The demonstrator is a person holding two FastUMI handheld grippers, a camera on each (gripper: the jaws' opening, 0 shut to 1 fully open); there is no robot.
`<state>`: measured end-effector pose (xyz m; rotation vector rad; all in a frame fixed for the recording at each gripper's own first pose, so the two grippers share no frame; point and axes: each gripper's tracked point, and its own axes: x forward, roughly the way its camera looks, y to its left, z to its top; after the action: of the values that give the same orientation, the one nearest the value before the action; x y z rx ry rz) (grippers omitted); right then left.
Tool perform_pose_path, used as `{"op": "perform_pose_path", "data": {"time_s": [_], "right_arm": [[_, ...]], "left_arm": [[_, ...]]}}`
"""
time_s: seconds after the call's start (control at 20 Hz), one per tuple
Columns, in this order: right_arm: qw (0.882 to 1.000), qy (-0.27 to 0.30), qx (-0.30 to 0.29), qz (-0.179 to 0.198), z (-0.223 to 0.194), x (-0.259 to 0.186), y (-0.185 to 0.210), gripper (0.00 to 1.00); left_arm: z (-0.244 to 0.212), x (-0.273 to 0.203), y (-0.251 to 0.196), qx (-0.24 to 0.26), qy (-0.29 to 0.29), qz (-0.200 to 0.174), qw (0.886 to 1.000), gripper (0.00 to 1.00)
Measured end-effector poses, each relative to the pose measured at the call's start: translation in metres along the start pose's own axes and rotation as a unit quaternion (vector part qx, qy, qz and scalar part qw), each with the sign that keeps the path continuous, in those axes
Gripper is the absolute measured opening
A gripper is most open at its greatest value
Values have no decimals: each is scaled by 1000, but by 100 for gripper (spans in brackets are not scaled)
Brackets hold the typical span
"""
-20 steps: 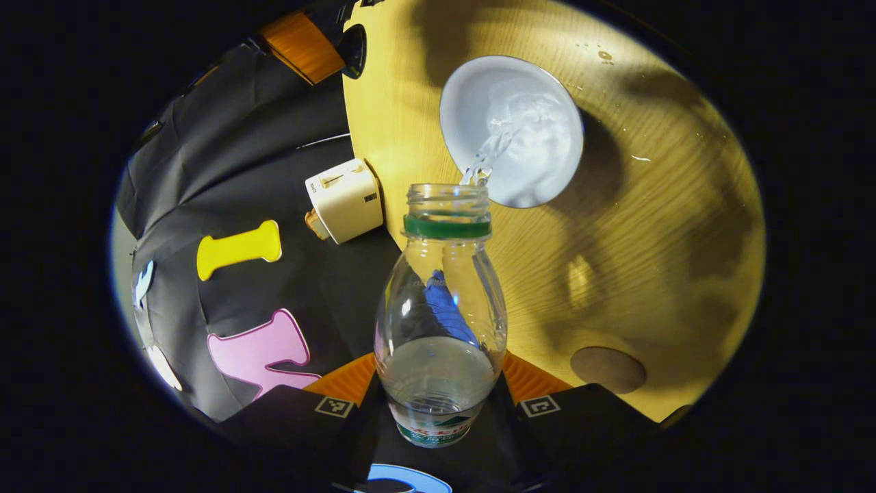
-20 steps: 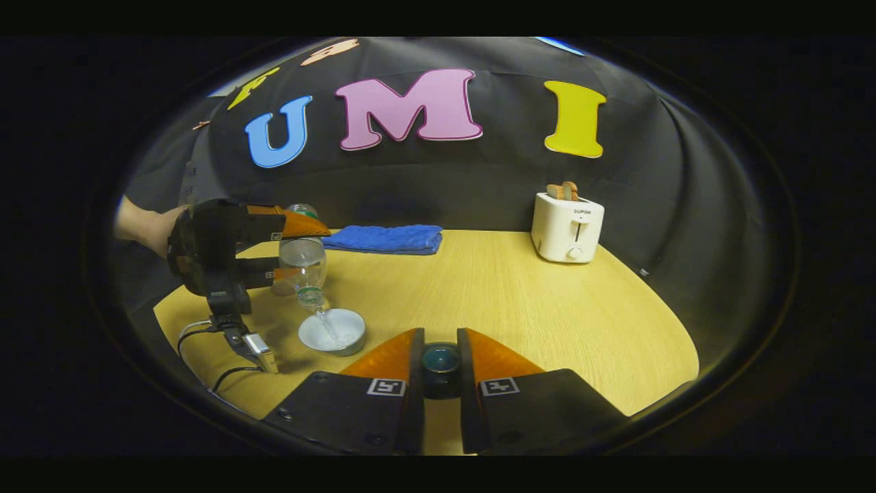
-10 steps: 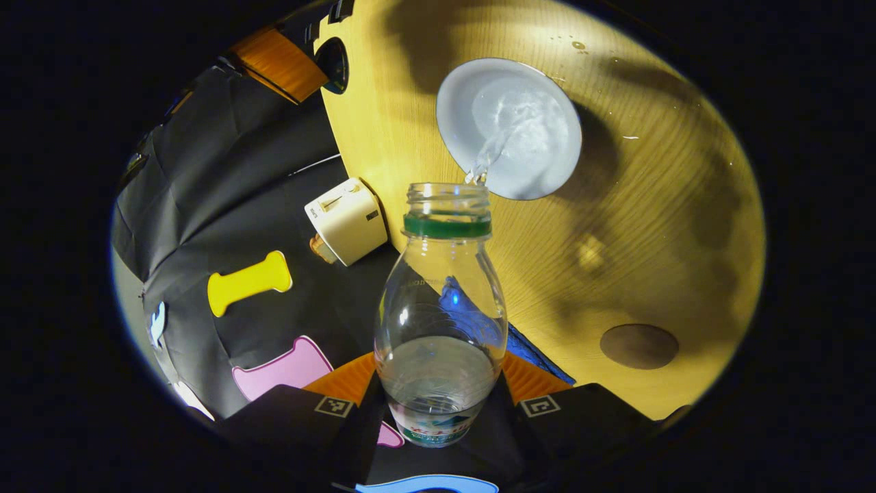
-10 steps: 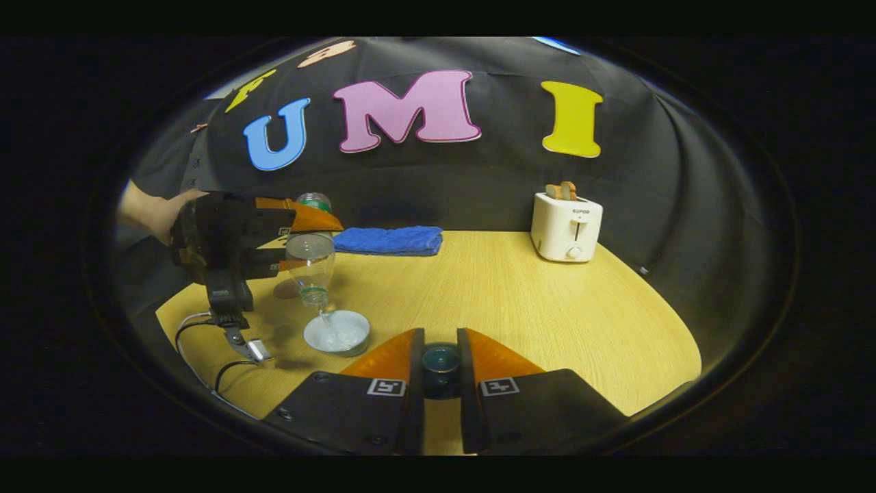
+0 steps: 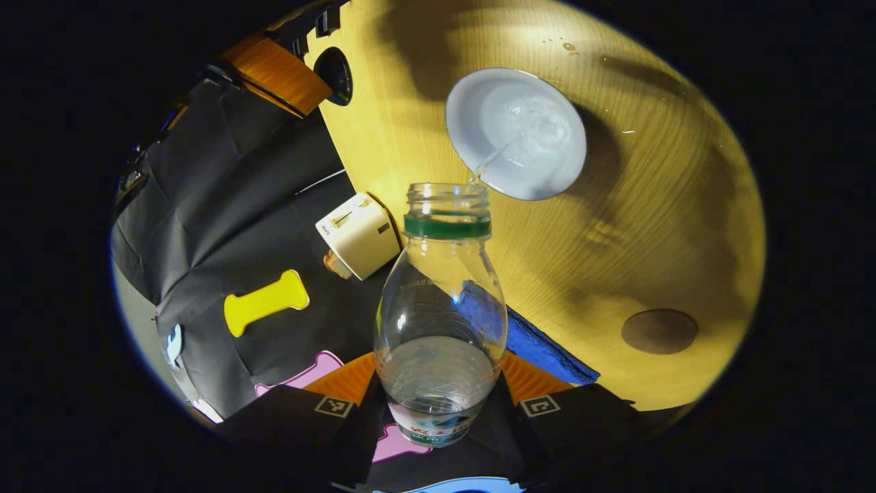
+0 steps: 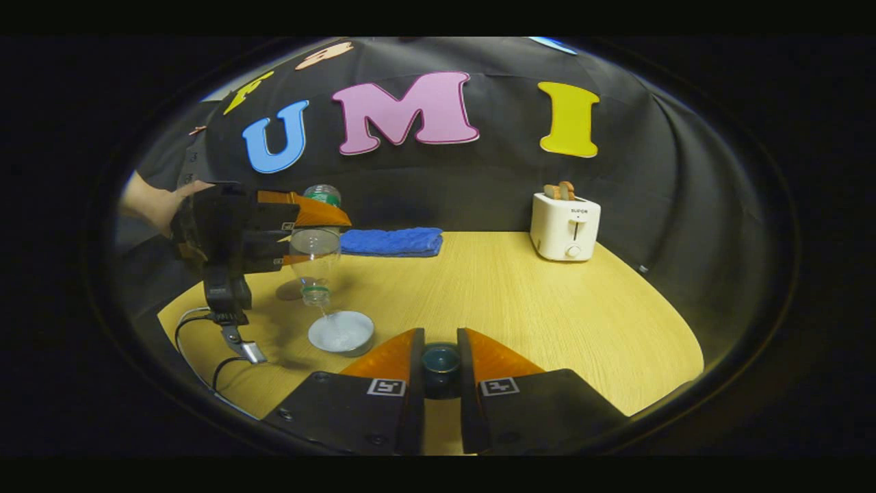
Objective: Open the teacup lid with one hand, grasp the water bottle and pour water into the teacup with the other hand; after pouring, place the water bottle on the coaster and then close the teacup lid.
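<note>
Thinner now than a second ago, the stream runs from the water bottle (image 5: 441,301) into the teacup (image 5: 517,133) below; my left gripper (image 5: 438,404) pinches the bottle, my right gripper (image 6: 441,373) pinches the lid (image 6: 441,361) beside the cup.

Each claw has a boxy black body carrying two small square black-and-white code markers, one at the base of each wedge-shaped finger. On the left claw (image 6: 301,236), a black block hangs beneath the body with dark cables trailing from it; screws dot the right claw (image 6: 441,359) housing
</note>
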<state>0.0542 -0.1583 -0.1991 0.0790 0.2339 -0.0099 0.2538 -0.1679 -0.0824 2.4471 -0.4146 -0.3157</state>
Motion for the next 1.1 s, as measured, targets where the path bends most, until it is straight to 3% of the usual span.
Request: {"op": "perform_pose_path", "data": {"time_s": [0.5,0.85,1.0,1.1], "right_arm": [[1000,-1,1,3,2,-1,2,25],[1000,2,-6,5,0,-1,3,25],[1000,1,-3,3,1,0,1,25],[1000,0,-3,1,3,0,0,25]], "left_arm": [[0,4,10,44,-19,13,999,73],[-2,5,7,42,-16,4,999,73],[-7,7,-3,23,-10,-3,1000,73],[-7,10,-19,-26,-10,-34,999,73]]}}
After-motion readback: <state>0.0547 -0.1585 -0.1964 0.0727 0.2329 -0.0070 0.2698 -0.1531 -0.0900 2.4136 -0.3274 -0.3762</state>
